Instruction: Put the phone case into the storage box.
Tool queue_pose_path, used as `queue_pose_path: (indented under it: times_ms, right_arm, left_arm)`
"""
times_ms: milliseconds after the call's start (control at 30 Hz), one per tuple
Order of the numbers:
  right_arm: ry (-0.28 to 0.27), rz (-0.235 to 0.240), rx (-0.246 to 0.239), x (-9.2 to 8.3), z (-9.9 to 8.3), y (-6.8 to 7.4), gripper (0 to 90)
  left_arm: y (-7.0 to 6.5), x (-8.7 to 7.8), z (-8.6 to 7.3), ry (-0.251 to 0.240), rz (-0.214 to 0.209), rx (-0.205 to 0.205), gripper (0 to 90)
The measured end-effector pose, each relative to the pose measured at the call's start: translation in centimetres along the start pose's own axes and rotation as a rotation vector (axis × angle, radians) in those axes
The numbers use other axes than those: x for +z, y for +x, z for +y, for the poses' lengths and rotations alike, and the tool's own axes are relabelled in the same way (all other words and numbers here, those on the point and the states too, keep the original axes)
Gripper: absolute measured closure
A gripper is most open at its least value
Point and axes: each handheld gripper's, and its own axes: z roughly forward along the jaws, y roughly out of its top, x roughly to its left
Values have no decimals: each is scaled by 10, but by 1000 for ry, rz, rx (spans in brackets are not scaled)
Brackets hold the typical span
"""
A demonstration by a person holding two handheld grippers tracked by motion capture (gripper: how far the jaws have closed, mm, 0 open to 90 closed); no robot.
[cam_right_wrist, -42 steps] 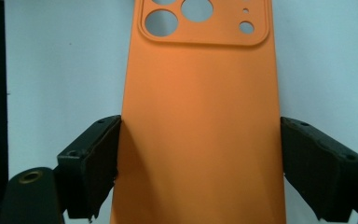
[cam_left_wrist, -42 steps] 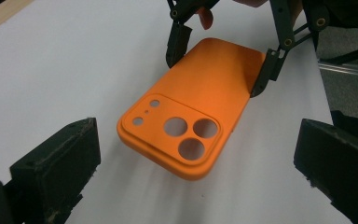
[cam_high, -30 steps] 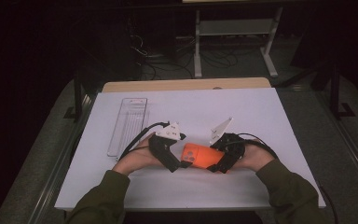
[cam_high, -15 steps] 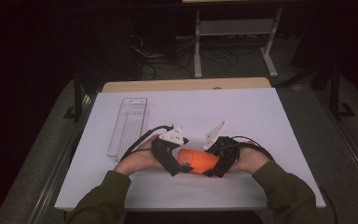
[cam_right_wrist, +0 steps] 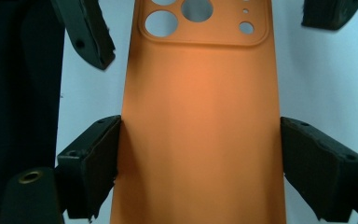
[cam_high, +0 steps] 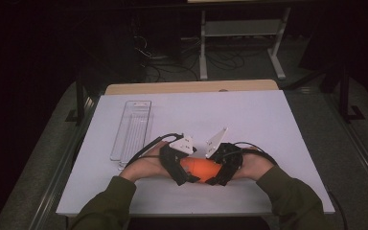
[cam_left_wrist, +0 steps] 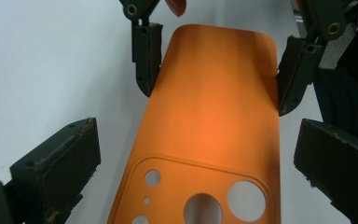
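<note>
High view: both grippers have edged toward the person, phone case (cam_high: 199, 167) between them, low on the bench (cam_high: 268, 124).
Right gripper (cam_right_wrist: 198, 154): jaws grip the case edges.
Left gripper (cam_left_wrist: 193, 163): jaws wide (not touching), so a handover looks unfinished.

Item: orange phone case (cam_high: 200, 167), thin, matte, rounded corners.
Features: raised camera panel (cam_right_wrist: 203, 21) with several round cut-outs at one end.
Pose: lying flat, back face up, long axis running left-right in the high view.
Location: on the white tabletop (cam_high: 268, 120), near its front edge, well right of the clear tray (cam_high: 132, 129).
</note>
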Motion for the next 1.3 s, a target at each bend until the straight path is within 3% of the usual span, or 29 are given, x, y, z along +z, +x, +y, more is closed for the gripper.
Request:
queue_pose_path:
  times_ms: [300,500,600,800,900,1133,1200,1233,1300]
  right_arm:
    - [-15,10,-12,0,4,2,150]
    - [-7,4,-23,0,5,4,150]
    - [-9,4,-43,0,6,4,150]
    - [-24,22,-30,2,8,6,150]
    - [-13,4,-52,1,9,5,150]
    - [-14,1,-52,0,9,6,150]
    - [-22,12,-26,0,10,8,150]
    - [-15,2,-57,0,10,6,150]
    - [-18,4,-51,0,10,7,150]
  left_arm:
    - [-3,7,0,37,-21,26,0]
    - [-6,13,-1,64,-31,21,0]
    - [-7,14,-1,67,-32,25,1]
    - [-6,14,-1,76,-27,34,1]
    - [-7,15,-2,69,-33,22,1]
    - [-7,13,-1,73,-30,34,63]
    - [-7,13,-1,78,-28,31,65]
    - [-7,13,-2,78,-28,32,66]
    - [-7,13,-2,77,-28,34,67]
